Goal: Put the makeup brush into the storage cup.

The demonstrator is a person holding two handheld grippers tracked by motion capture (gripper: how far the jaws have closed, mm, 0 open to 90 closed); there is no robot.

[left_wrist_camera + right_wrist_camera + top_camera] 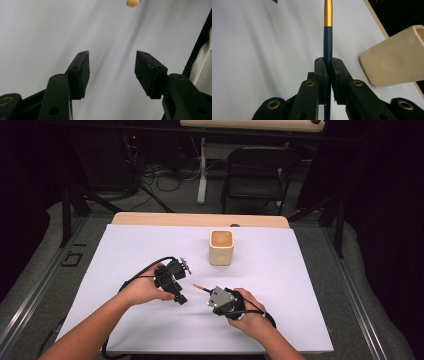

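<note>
White table (280, 285): right gripper (328, 65) clamps pen (328, 42); left gripper (111, 68) agape.

Black tongs (328, 67) (brass-ringed pivots), trailing cables.

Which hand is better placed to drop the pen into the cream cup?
Right: its tool is shut on the pen, near the cream cup. The left tool is open, holding nothing.

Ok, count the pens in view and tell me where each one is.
1. The pen is clamped between the jaws of the right gripper, pointing out over the white table, near the cream cup. Others could be hidden inside the cup.
</note>
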